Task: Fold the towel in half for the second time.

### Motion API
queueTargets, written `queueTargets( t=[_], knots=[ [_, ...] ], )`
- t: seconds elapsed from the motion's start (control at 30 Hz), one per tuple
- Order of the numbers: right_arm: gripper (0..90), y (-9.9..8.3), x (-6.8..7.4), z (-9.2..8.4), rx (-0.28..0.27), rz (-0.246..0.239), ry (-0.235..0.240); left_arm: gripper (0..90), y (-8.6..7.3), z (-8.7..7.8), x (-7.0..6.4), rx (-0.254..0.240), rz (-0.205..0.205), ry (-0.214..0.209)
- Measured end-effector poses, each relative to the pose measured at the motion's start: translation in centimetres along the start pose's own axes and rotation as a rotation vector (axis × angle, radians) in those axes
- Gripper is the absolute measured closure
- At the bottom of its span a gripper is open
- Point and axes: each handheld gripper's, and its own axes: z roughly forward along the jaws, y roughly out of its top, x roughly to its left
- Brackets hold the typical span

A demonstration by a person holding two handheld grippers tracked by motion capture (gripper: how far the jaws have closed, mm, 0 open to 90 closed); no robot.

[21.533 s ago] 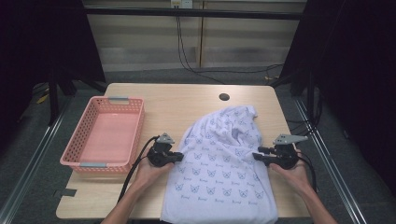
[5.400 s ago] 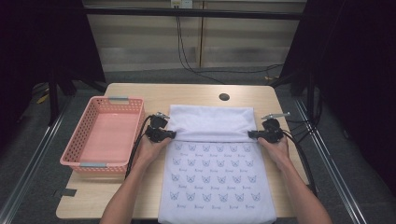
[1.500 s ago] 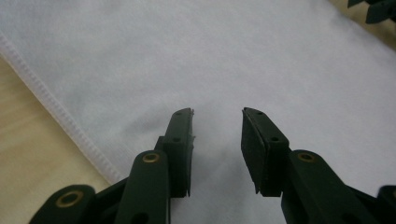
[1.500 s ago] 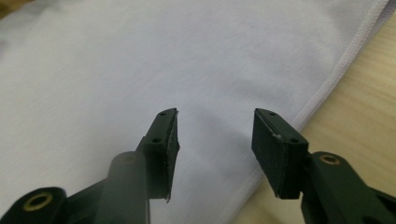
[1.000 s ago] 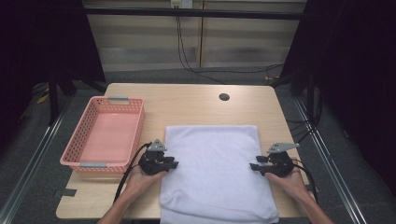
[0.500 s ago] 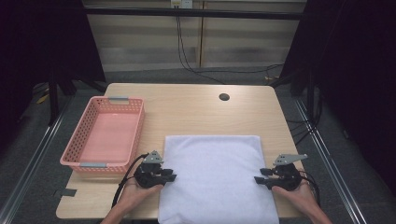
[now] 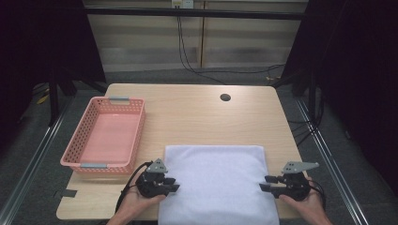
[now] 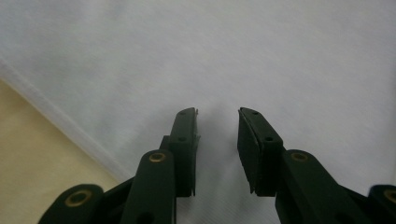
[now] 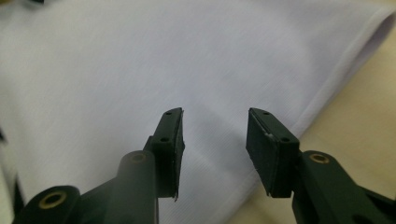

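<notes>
High view showed both grippers, left (image 7: pixel 172 184) and right (image 7: pixel 265 183), parted over the folded white cloth (image 7: pixel 217 183); a careless pinch risked snagging one layer and unfolding it.

Lab recording bay: black curtains (image 7: pixel 47 42) around lone wooden table (image 7: pixel 197 117), loose cables (image 7: pixel 187 51) on floor.

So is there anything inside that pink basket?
No, the pink basket sits empty on the table, left of the folded white cloth.
</notes>
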Motion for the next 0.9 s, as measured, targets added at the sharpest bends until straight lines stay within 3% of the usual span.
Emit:
queueTargets(
  t=[0.07, 0.2, 0.23, 0.33, 0.4, 0.53, 0.57, 0.63, 0.67, 0.73, 0.83, 0.9],
  knots=[
    [56.4, 0.9, -0.8, 0.0, -0.045, 0.009, -0.048, 66.3, 0.4, 0.2, 1.2, -0.021, -0.043, -0.004],
    [52.3, 2.6, -2.8, 1.0, -0.075, 0.029, -0.110, 64.2, 0.9, 0.1, 3.1, -0.056, -0.100, 0.044],
    [50.9, 3.1, -3.3, 1.2, -0.085, 0.028, -0.124, 63.7, 1.2, -0.1, 3.4, -0.063, -0.106, 0.033],
    [47.3, 4.4, -4.7, 2.0, -0.094, 0.034, -0.143, 63.5, 2.6, -0.6, 3.9, -0.097, -0.073, 0.095],
    [46.2, 5.2, -5.7, 2.6, -0.092, 0.033, -0.179, 62.0, 3.5, -0.7, 4.7, -0.130, -0.098, 0.083],
    [44.2, 6.1, -7.8, 4.2, -0.081, 0.046, -0.169, 61.0, 4.8, -0.2, 6.5, -0.151, -0.132, 0.115],
    [44.2, 6.3, -8.2, 4.7, -0.069, 0.048, -0.157, 60.1, 5.1, 0.0, 6.8, -0.152, -0.133, 0.102],
    [44.1, 6.5, -8.5, 5.7, -0.038, 0.046, -0.165, 59.1, 5.6, 0.4, 6.7, -0.149, -0.123, 0.134],
    [44.4, 6.5, -8.5, 6.1, -0.030, 0.044, -0.156, 57.7, 5.7, 0.7, 6.6, -0.143, -0.113, 0.123],
    [46.2, 6.4, -8.2, 6.6, -0.016, 0.020, -0.172, 54.7, 5.7, 1.3, 6.7, -0.120, -0.102, 0.143],
    [59.3, 6.0, -8.1, 7.0, 0.018, 0.005, -0.169, 51.9, 5.4, 1.7, 7.4, -0.117, -0.120, 0.147],
    [65.6, 5.9, -8.1, 6.9, 0.014, 0.031, -0.164, 49.0, 5.2, 1.9, 8.1, -0.131, -0.150, 0.152]
  ],
)
